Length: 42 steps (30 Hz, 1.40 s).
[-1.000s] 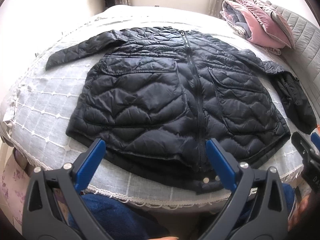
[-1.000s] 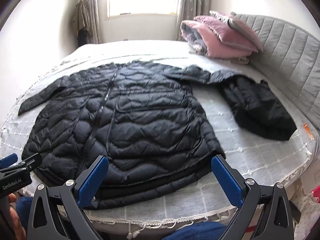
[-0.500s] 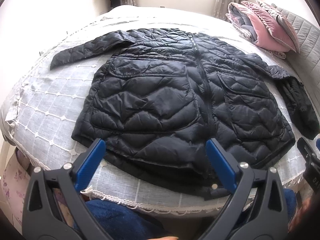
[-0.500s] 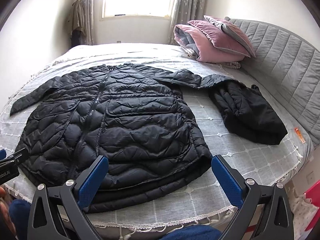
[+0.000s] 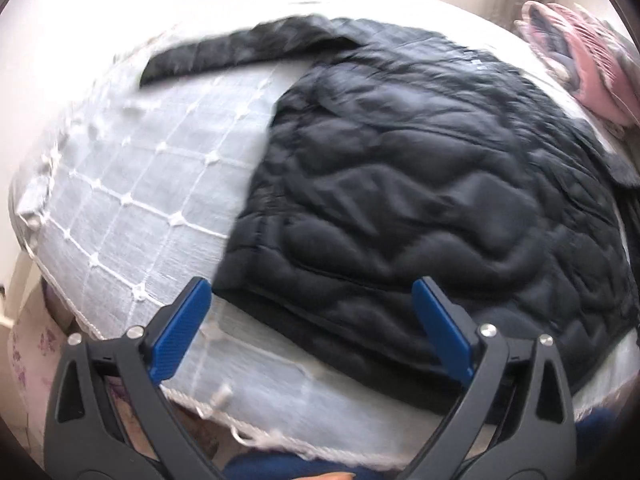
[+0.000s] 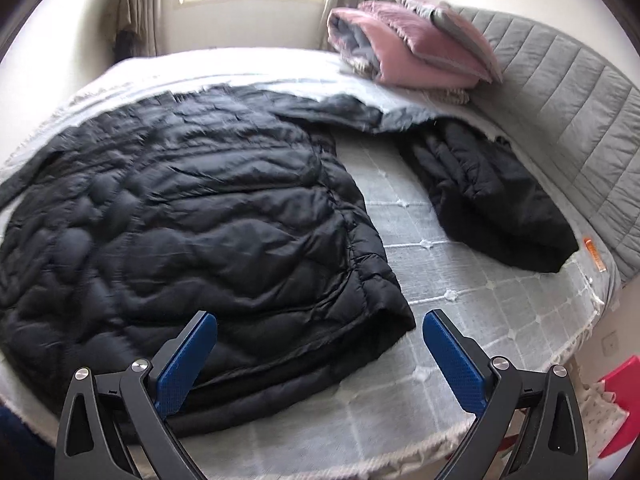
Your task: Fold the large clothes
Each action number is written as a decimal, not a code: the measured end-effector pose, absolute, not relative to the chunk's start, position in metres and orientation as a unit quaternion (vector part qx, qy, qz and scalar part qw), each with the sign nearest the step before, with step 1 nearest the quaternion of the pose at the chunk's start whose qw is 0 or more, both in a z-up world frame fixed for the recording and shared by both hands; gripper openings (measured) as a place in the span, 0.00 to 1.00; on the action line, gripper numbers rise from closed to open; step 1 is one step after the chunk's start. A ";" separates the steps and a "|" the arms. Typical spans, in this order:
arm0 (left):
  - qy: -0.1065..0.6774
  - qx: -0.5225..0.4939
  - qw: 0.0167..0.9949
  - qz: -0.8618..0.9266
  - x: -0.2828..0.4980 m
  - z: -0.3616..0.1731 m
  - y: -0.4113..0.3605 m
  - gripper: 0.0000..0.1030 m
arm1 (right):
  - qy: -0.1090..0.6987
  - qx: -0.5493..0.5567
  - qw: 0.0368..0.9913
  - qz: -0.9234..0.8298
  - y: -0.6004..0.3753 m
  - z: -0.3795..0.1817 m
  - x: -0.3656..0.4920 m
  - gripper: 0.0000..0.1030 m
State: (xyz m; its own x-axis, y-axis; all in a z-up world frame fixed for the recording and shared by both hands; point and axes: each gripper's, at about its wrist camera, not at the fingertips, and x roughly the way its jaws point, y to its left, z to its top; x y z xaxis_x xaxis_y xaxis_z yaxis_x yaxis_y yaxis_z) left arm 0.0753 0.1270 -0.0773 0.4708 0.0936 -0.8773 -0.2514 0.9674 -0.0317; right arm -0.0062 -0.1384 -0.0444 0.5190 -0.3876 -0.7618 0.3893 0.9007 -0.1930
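A large black quilted puffer jacket (image 5: pixel 420 184) lies spread flat on the bed, hem toward me. It also shows in the right wrist view (image 6: pixel 192 216). My left gripper (image 5: pixel 312 320) is open and empty, just above the hem's left corner. One sleeve (image 5: pixel 240 50) stretches out to the far left. My right gripper (image 6: pixel 320 352) is open and empty, over the hem's right corner (image 6: pixel 392 312). The other sleeve (image 6: pixel 336 110) runs right toward a dark bundle.
The bed has a white gridded cover (image 5: pixel 132 184) with a fringed front edge (image 5: pixel 260 436). A second black garment (image 6: pixel 488 196) lies bunched at the right. Pink and grey folded bedding (image 6: pixel 408 44) sits at the back by the grey padded headboard (image 6: pixel 568 92).
Both grippers have moved forward and down toward the jacket's hem, the left toward its left corner and the right toward its right corner. The jacket has not moved. Both stay open.
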 end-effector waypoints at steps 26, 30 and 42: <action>0.516 -0.145 0.838 0.103 0.086 -0.073 0.165 0.47 | 0.423 0.212 0.871 -0.133 -0.283 -0.046 -0.006 0.25; 0.469 -0.142 0.868 0.083 0.095 -0.036 0.148 0.68 | 0.362 0.262 0.881 -0.154 -0.339 -0.027 0.016 0.83; 0.452 -0.128 0.882 0.020 0.191 -0.023 0.044 0.94 | 0.310 0.285 0.877 -0.229 -0.463 -0.007 0.168 0.83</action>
State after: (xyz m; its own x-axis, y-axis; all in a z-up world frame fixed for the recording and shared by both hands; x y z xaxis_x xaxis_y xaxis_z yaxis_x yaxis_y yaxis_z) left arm 0.1911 0.0443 -0.0234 0.5901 -0.0808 -0.8033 -0.1502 0.9666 -0.2076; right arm 0.1683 -0.4628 -0.0069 0.7020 -0.2260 -0.6753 0.5794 0.7326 0.3571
